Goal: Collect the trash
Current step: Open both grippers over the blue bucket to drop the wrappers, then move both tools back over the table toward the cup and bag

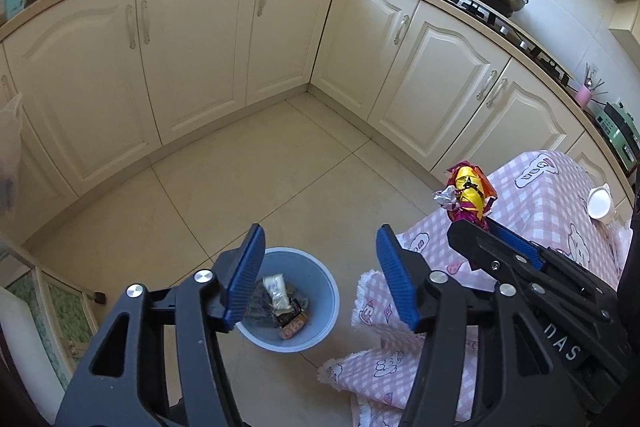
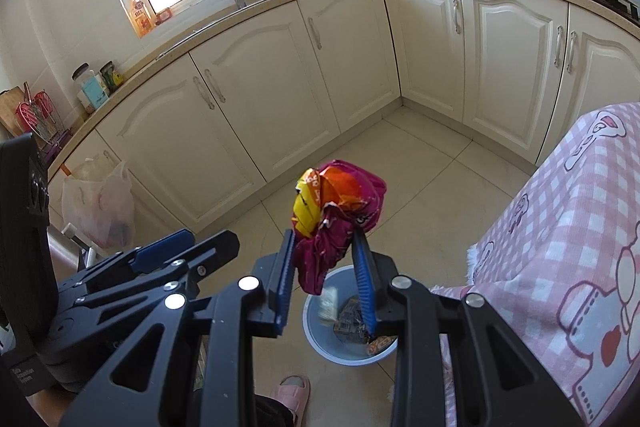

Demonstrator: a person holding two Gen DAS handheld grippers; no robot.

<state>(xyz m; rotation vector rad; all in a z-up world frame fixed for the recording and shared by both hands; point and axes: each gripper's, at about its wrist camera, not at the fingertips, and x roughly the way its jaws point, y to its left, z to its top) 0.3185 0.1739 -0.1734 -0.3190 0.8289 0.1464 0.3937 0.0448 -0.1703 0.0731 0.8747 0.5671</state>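
A blue bin (image 1: pixel 329 293) stands on the tiled floor with several wrappers (image 1: pixel 280 301) inside. My left gripper (image 1: pixel 320 275) hangs right above it, open, with nothing between its blue pads (image 1: pixel 248 271). In the right wrist view the right gripper (image 2: pixel 326 247) is shut on a crumpled purple, orange and yellow snack wrapper (image 2: pixel 340 203), held above the bin (image 2: pixel 312 331). A pale packet (image 2: pixel 329 307) shows blurred at the bin's mouth. The left wrist view shows that same wrapper (image 1: pixel 470 193) in the right gripper (image 1: pixel 474 223), off to the right of the bin.
A table under a pink checked cloth (image 1: pixel 540 195) stands right of the bin, with a white cup (image 1: pixel 600 205) on it. Cream cabinets (image 1: pixel 200 47) wrap the far corner. A plastic bag (image 2: pixel 100 203) hangs at the left. A pink slipper (image 2: pixel 294 393) is near the bin.
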